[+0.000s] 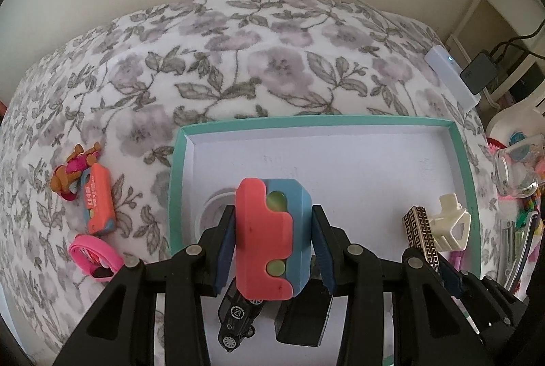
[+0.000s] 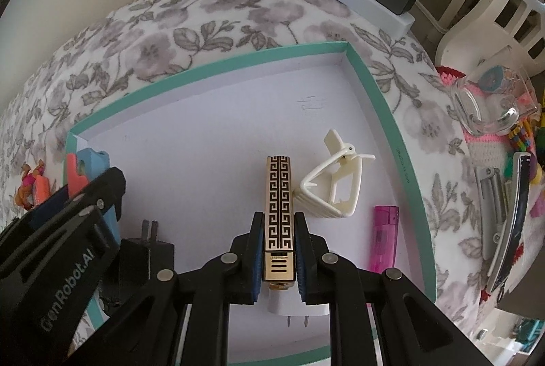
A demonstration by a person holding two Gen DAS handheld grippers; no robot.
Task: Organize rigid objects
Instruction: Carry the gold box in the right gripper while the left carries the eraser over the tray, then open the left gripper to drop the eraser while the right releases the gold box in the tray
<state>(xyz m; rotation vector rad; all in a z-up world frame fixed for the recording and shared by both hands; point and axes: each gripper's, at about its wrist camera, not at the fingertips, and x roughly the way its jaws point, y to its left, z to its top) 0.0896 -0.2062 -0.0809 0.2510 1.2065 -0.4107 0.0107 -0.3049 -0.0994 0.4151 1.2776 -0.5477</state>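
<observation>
Left gripper (image 1: 274, 241): clamped on the red-and-blue block (image 1: 272, 238), lower centre of the left wrist view, above the tray floor.
Right gripper (image 2: 278, 253): jaws closed on the gold-and-black patterned bar (image 2: 279, 212), lower centre of the right wrist view; the bar runs up the frame between the pads.
Tray (image 1: 465, 161): teal-rimmed, white inside, on the floral blanket (image 1: 238, 59).
In the tray: white hair clip (image 2: 335, 182) just right of the bar; pink lighter (image 2: 385, 236) near the right rim; black toy car (image 1: 236, 318) and black plug (image 1: 303, 318) below the block.
Outside the tray, left of frame: orange case (image 1: 98, 202), small figure (image 1: 73, 172), pink band (image 1: 95, 258) on the blanket.
Outside, right: glass mug (image 2: 494, 100), white power strip (image 2: 371, 5) at the upper right.
</observation>
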